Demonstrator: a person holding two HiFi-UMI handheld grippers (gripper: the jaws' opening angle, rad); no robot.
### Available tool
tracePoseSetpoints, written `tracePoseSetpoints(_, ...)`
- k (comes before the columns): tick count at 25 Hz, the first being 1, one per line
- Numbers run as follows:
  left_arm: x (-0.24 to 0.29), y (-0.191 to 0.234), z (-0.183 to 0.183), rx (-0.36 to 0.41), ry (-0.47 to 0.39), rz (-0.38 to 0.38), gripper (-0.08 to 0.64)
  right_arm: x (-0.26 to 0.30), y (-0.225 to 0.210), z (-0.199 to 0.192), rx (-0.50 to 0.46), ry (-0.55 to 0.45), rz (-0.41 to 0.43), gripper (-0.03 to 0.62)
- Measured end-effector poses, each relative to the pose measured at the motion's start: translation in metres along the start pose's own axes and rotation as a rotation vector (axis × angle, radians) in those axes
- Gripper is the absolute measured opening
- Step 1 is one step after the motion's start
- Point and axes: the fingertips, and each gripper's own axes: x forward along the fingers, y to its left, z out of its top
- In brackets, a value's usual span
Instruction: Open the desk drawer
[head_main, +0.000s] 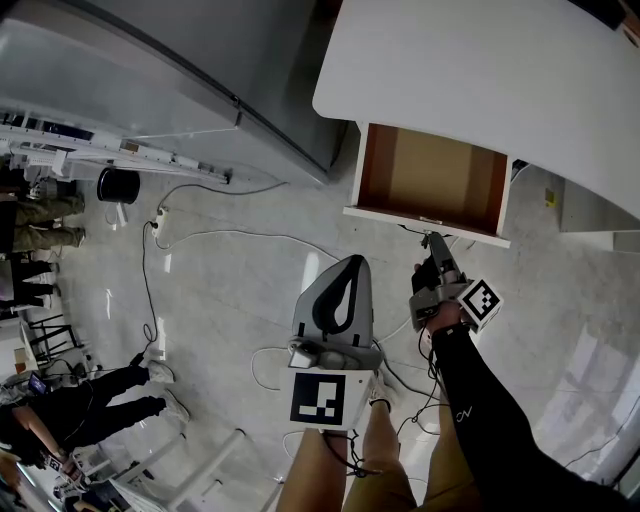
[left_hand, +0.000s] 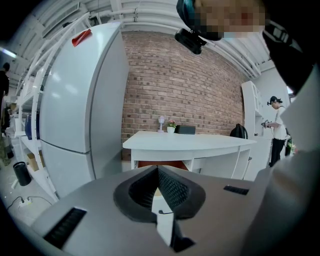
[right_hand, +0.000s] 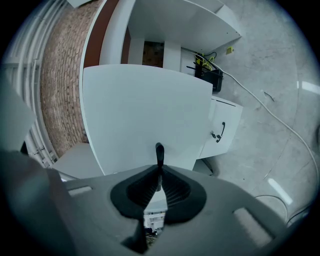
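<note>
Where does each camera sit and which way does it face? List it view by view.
Head view: on the head, looking steeply down at the desk and open drawer; shows left gripper, right gripper, right arm, legs.
Left gripper view: on that gripper, facing desk and fridge; its shut, empty jaws show.
Right gripper view: on that gripper, facing the drawer front; jaws shut on the handle.
Shared: head and left gripper views both show the desk.

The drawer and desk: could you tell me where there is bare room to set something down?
The drawer is open, its bottom bare between brown walls. The desk top above it is bare too, except a plant and dark box at its far edge. Crowded: the handle, gripped by the right gripper, and cables across the floor.
</note>
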Motion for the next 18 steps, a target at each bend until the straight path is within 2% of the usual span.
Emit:
tracePoseSetpoints(11, -0.003, 0.004, -0.003, -0.015, -0.003, 0.009, 0.008, 0.000, -0.007, -0.002, -0.018, 0.007, 0.003, 0.024)
tracePoseSetpoints(18, -0.003, 0.001, -0.005, -0.013, -0.001, 0.007, 0.006, 0.000, -0.029, 0.000, -0.025, 0.019, -0.036, 0.023)
